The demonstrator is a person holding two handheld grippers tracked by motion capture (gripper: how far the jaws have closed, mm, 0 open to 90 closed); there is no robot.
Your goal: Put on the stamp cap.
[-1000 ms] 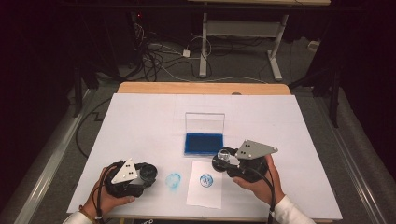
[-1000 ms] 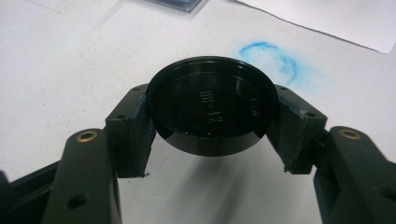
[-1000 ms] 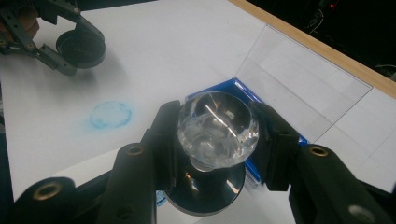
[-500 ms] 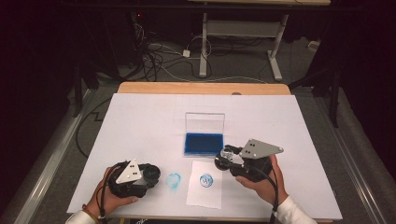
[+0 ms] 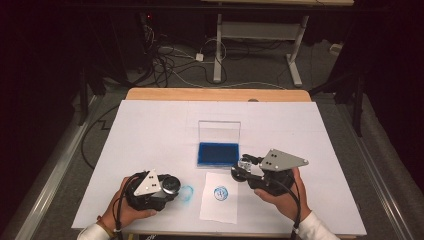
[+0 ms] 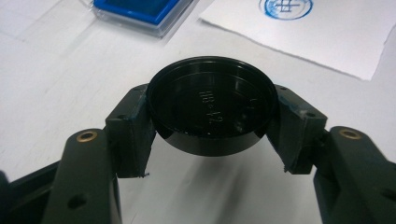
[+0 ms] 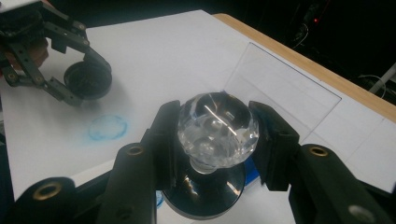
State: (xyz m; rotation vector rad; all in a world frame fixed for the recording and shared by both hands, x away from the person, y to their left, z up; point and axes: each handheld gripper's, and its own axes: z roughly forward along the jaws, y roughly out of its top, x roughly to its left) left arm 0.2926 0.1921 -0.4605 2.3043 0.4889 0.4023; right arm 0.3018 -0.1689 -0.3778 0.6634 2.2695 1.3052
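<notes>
The high view looks forward and down over the table's (image 5: 150, 130) near edge. Each gripper view sits close behind its own jaws, near the tabletop; both catch the blue ink pad (image 6: 135, 9) and stamped paper (image 6: 317, 32).

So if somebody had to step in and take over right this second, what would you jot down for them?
Left gripper: shut on the black round cap, near the blue ring mark on the table cover.
Right gripper: shut on the stamp by its clear knob, beside the open ink pad.
Done: one blue print on the paper sheet.
Left, probably: cap the stamp and close the pad.
</notes>
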